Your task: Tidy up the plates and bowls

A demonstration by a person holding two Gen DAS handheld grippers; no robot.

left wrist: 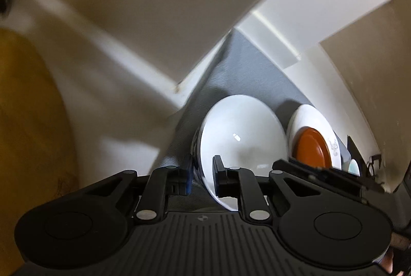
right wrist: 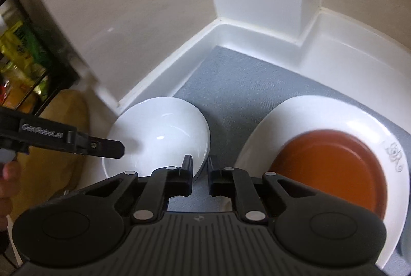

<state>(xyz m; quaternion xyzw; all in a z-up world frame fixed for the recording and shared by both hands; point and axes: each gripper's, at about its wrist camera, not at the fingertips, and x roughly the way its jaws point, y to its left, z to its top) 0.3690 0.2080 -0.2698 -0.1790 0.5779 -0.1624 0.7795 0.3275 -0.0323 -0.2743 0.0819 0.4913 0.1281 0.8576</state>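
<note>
A mat (right wrist: pixel 244 85) is laid on the floor of a cabinet corner, bounded behind by two walls that meet there. A bowl (right wrist: pixel 159 137) is set at the mat's left edge. A plate (right wrist: pixel 321 116) is placed to its right, well apart, with a smaller dish (right wrist: pixel 331 168) resting on it. The left tool (left wrist: pixel 201 174) is closed on the bowl's rim. The right tool (right wrist: pixel 199 174) is held before the gap between bowl and plate.
</note>
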